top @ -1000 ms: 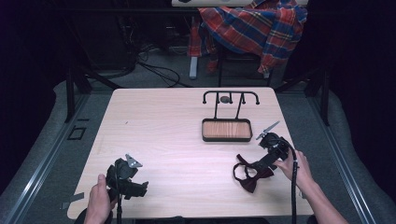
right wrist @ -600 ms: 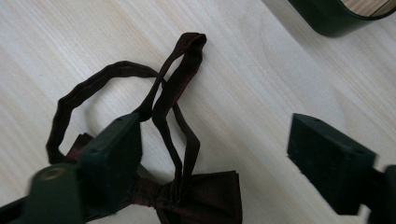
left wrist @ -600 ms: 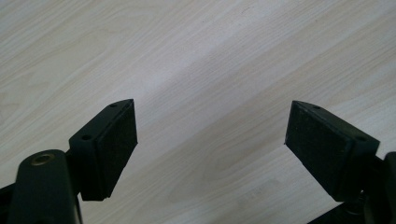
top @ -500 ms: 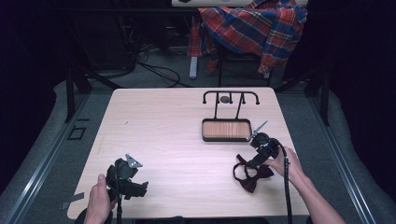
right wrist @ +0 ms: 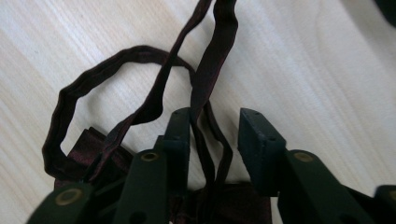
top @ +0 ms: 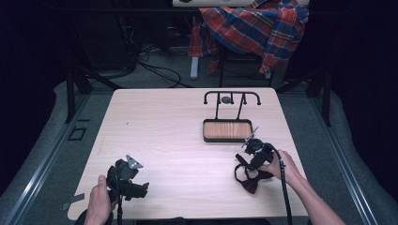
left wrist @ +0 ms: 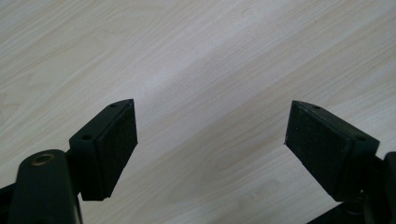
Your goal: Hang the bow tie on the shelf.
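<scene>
One bow tie [top: 253, 180], one tray [top: 228, 131] with a wire rack [top: 232, 97] behind it, two tongs, and one plaid shirt [top: 256, 28] over a chair beyond the counter [top: 178, 140].

The dark red bow tie lies on the counter near its right front corner, strap looped out in front of it. The right tongs [right wrist: 215, 135] stand right over it, pointing down; their jaws have just been closing, and two runs of the strap [right wrist: 205, 93] pass up between them, one against the left pad. A gap remains on the other side, so the pads do not clamp it yet. In the high view the right tongs [top: 251, 159] sit just in front of the tray.

The left tongs [left wrist: 210, 135] rest near the front left corner, jaws wide apart over bare wood, well apart from the tie; they also show in the high view [top: 127, 178].

The counter is pale wood grain. Around it the room is dark, with grey floor and cables [top: 155, 70] behind.
</scene>
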{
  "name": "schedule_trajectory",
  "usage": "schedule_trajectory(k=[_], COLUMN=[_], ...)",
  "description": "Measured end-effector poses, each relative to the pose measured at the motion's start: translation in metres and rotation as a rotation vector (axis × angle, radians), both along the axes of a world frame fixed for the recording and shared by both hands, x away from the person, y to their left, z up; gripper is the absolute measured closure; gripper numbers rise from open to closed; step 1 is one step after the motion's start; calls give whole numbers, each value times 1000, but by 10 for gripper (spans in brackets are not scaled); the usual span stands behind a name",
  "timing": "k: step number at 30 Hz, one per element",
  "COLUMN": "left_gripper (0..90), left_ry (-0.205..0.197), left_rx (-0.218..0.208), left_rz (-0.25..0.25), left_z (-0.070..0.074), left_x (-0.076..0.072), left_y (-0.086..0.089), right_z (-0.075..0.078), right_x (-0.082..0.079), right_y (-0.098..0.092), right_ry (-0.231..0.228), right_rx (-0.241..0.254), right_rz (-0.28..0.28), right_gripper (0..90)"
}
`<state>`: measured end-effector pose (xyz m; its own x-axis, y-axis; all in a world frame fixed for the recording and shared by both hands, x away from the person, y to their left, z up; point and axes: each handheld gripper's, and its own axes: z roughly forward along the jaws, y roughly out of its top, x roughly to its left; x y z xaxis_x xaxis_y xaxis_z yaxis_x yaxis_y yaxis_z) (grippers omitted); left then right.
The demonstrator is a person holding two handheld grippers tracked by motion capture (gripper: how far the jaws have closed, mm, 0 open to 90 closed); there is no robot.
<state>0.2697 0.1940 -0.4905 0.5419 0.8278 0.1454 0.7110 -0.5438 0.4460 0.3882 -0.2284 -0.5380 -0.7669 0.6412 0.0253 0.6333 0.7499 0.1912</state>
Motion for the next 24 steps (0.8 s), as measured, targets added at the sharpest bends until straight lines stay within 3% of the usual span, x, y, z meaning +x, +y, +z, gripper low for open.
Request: schedule_trajectory(k=[4, 6, 8, 12, 19, 24], left_gripper=[170, 170, 170, 170, 171, 171], left_ry=[0, 0, 0, -1, -1, -2], left_rx=[0, 0, -1, 0, 0, -2], left_rz=[0, 0, 0, 0, 1, 4], left_z=[0, 0, 0, 0, 0, 0], left_x=[0, 0, 0, 0, 0, -1], left_y=[0, 0, 0, 0, 0, 0], right_z=[-2, -3, -3, -2, 13, 23], right_x=[-1, -2, -3, -4, -10, -12], right_y=[2, 4, 4, 4, 0, -4], right_ry=[14, 12, 11, 9, -69, -95], right_rx=[-22, -41, -37, -52, -18, -13], right_rz=[13, 23, 24, 21, -8, -15], right_gripper=[716, 824, 877, 887, 890, 891])
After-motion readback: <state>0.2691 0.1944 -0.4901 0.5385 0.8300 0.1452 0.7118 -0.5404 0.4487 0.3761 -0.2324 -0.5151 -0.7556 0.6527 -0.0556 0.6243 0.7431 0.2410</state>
